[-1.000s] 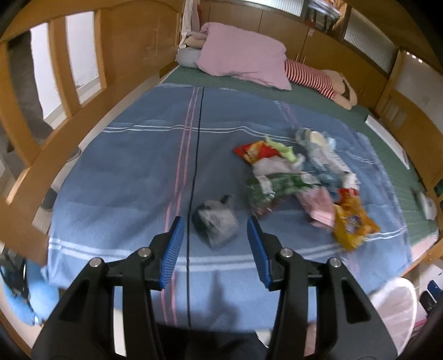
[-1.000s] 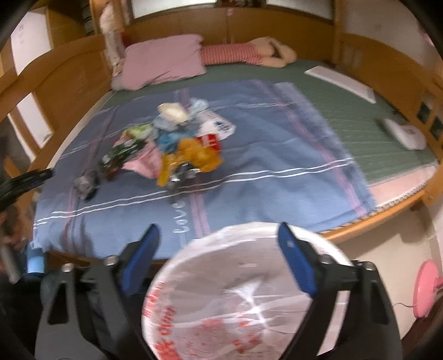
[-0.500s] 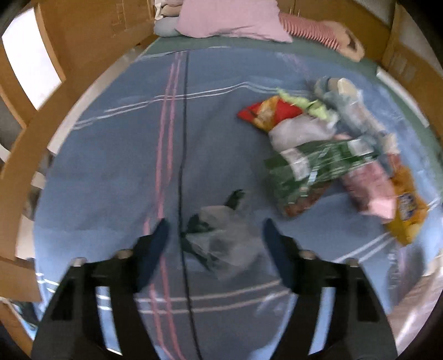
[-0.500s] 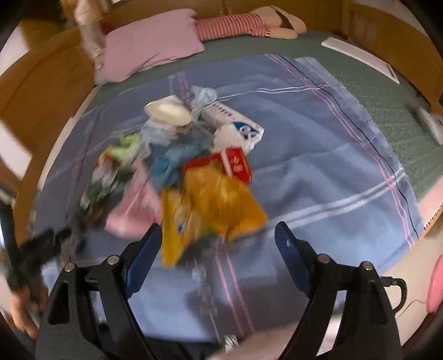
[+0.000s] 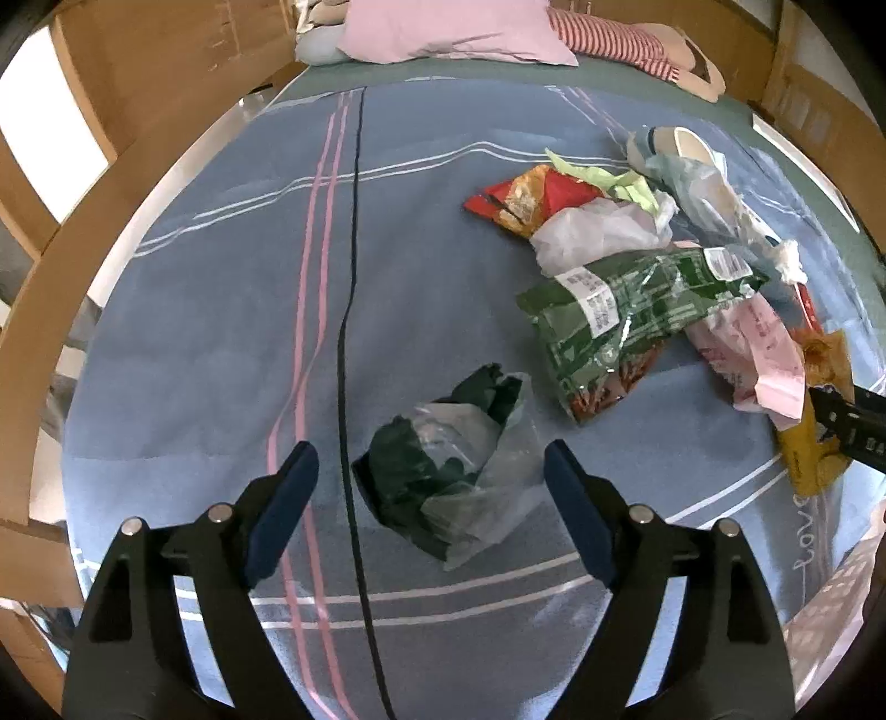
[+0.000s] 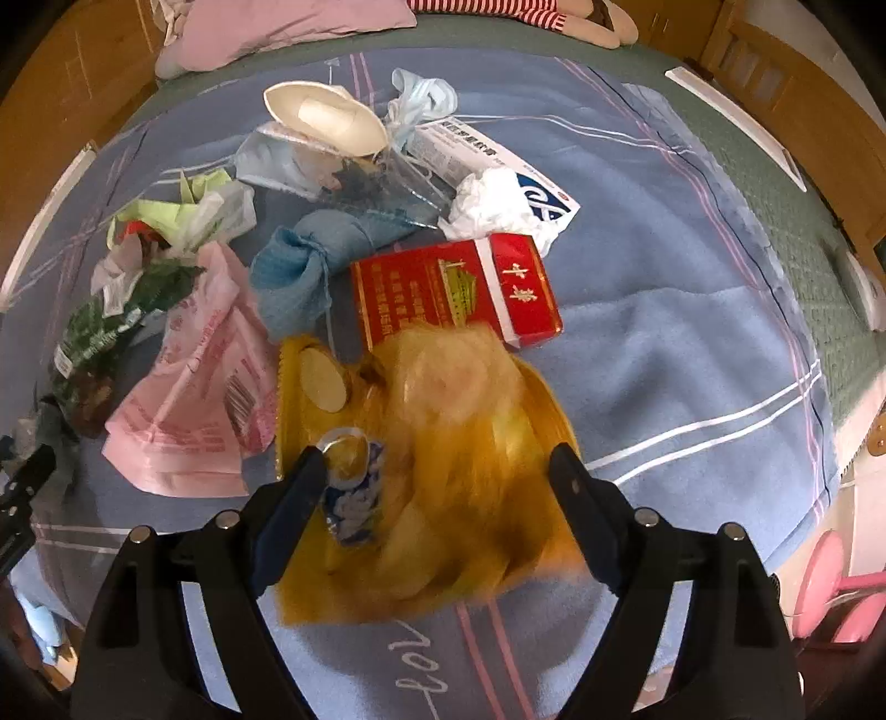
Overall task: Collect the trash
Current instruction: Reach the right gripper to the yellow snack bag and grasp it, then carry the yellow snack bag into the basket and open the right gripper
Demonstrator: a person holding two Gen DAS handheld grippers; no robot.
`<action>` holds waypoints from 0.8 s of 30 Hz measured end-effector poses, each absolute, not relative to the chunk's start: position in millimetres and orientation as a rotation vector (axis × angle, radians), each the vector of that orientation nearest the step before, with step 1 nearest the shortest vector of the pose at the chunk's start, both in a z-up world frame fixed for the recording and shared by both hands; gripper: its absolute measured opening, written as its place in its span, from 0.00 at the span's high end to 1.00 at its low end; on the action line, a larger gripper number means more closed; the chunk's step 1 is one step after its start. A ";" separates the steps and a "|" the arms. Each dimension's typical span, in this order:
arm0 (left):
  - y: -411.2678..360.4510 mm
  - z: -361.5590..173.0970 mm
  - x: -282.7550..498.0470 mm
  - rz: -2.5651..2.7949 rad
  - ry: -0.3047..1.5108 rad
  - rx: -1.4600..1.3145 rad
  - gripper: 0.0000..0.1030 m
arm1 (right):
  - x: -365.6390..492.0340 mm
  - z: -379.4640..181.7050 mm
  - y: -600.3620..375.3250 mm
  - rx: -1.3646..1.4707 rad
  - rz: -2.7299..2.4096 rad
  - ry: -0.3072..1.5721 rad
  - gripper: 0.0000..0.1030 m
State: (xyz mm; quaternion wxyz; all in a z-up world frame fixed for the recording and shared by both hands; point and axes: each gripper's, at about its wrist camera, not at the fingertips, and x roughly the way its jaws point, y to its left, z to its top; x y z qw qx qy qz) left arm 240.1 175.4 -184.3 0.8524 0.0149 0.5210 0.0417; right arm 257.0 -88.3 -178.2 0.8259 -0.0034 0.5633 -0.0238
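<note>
A pile of trash lies on a blue striped blanket point(image 5: 210, 332). In the left wrist view my left gripper point(image 5: 432, 498) is open, its jaws on either side of a crumpled clear and dark green plastic bag point(image 5: 454, 476). A green wrapper point(image 5: 626, 310), a red snack bag point(image 5: 531, 199) and a pink bag point(image 5: 758, 349) lie beyond it. In the right wrist view my right gripper point(image 6: 437, 498) is open around a yellow snack bag point(image 6: 432, 471), which is blurred. A red carton point(image 6: 454, 293) and the pink bag point(image 6: 205, 393) lie next to it.
A pink pillow point(image 5: 454, 27) and a striped soft toy point(image 5: 620, 39) lie at the bed's head. Wooden bed rails point(image 5: 66, 260) run along the left side. A white box point(image 6: 487, 160), a blue cloth point(image 6: 310, 260) and a white bowl point(image 6: 326, 116) sit in the pile.
Both grippers moved forward and down toward the bed. The left now straddles the dark plastic bag. The right moved from a white bag opening to the yellow snack bag.
</note>
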 end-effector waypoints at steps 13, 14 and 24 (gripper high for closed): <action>187.8 -165.2 224.5 0.115 0.999 -0.022 0.44 | 232.8 -156.5 -92.0 0.005 0.020 1.116 0.85; 189.9 -160.5 220.3 0.122 0.977 -0.035 0.44 | 232.4 -152.6 -94.1 0.017 0.024 1.109 0.85; 187.6 -84.7 131.1 -0.032 0.750 -0.212 0.44 | 187.9 -108.7 -139.4 0.139 0.080 0.989 0.85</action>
